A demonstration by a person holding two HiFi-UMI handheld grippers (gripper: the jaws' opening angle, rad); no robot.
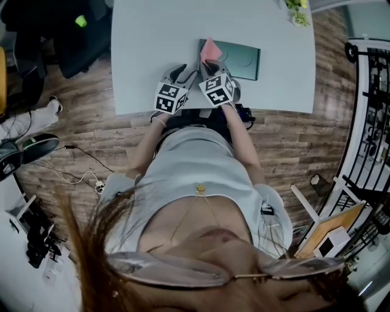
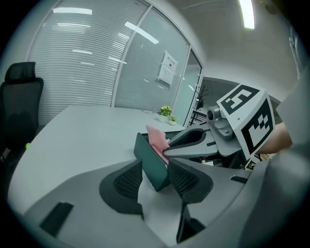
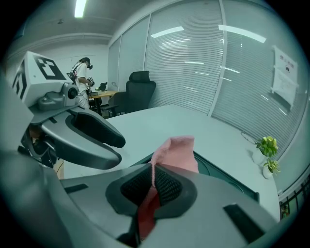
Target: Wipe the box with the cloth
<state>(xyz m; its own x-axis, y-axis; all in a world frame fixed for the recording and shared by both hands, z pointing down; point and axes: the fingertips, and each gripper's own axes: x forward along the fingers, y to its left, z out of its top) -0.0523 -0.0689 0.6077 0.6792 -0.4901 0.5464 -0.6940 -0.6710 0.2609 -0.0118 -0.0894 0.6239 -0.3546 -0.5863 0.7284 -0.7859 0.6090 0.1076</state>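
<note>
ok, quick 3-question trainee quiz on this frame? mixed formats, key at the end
1. What do the jaws of the right gripper hold?
A) the pink cloth
B) a pen
C) nothing

2. True or false: the small plant stands inside the dark green box.

3. Fill in: the jaws of the left gripper are closed on a near corner of the ___.

Key:
1. A
2. False: the plant stands on the table, apart from the box.
3. box
</note>
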